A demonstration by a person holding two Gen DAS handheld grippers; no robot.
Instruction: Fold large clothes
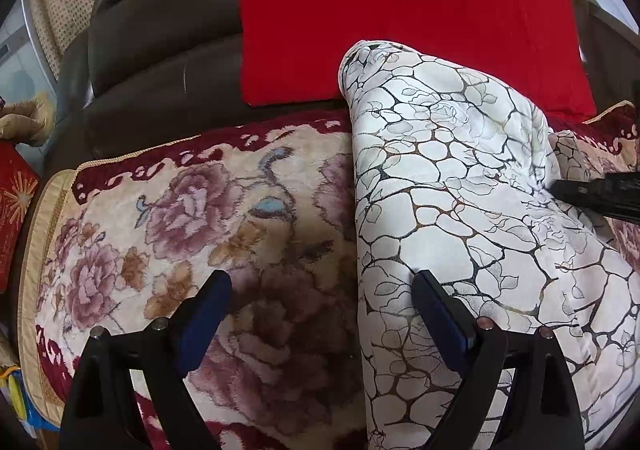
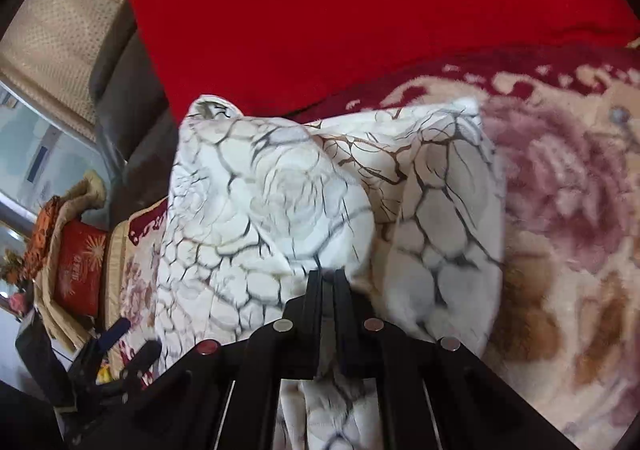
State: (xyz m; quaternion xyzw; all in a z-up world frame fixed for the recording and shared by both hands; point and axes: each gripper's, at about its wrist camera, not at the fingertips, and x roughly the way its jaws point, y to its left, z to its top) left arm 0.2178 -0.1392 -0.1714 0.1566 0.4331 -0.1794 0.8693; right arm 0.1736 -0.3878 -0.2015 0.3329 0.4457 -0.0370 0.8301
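The white garment [image 1: 460, 210], printed with a dark crackle pattern and faint roses, lies bunched along the right half of the left wrist view, running from near the camera to the far edge of the seat, where its rounded end rests against a red cushion [image 1: 400, 10]. It sits on a floral plush blanket [image 1: 200, 210] in cream, mauve and maroon that covers the seat of a dark brown sofa [image 1: 160, 50].

The left gripper [image 1: 320, 290] hangs above the garment's left edge with its jaws spread wide and nothing between them. Its right finger is over the white cloth, its left finger over the bare blanket; whether either touches the fabric cannot be told.

In the right wrist view the garment [image 2: 280, 202] fills the centre, heaped in folds directly ahead of the right gripper [image 2: 328, 274]. Its fingers are drawn together with only a thin slit between them, and a fold of the white cloth meets their tips, apparently pinched there. More of the garment shows under the gripper, nearer the camera. The red cushion [image 2: 360, 10] stands beyond the heap, and the blanket [image 2: 560, 210] spreads off to the right.

The right gripper also shows as a dark bar [image 1: 600, 194] at the right edge of the left wrist view, resting on the cloth. The left gripper [image 2: 128, 346] appears low at the left of the right wrist view, beside the garment's left edge. A red box [image 2: 80, 270] sits further left.
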